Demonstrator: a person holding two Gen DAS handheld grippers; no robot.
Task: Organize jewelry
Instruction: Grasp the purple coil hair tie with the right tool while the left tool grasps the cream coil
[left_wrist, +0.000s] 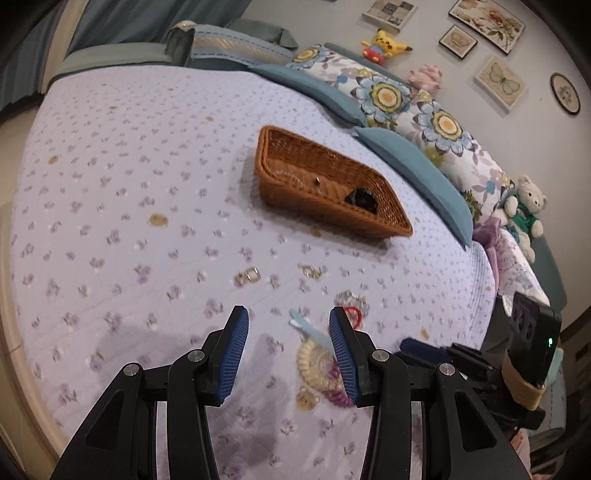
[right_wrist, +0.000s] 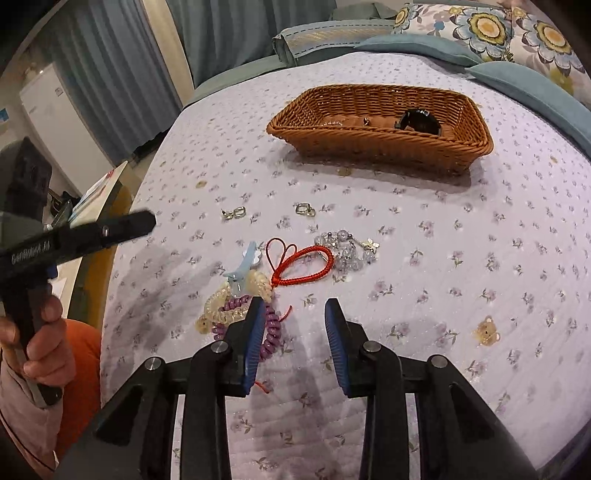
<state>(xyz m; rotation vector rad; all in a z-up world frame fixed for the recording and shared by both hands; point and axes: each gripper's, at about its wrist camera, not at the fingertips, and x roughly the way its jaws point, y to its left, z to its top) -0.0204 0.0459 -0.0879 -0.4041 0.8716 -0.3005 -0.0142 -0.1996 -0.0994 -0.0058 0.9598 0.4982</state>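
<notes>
Two grippers, left (left_wrist: 288, 347) and right (right_wrist: 295, 343), hovered empty with jaws apart over the bed. The hair ties (right_wrist: 236, 314) lay just left of the right gripper, basket (right_wrist: 380, 144) well beyond.

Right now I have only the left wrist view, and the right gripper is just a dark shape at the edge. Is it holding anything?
Observer: No. The right gripper has its jaws open, with only bare bedspread between them.
Operator: And the red thing I only half see?
Observer: It is a red braided cord, lying loose in a loop between the blue hair clip and the clear bead bracelet.
</notes>
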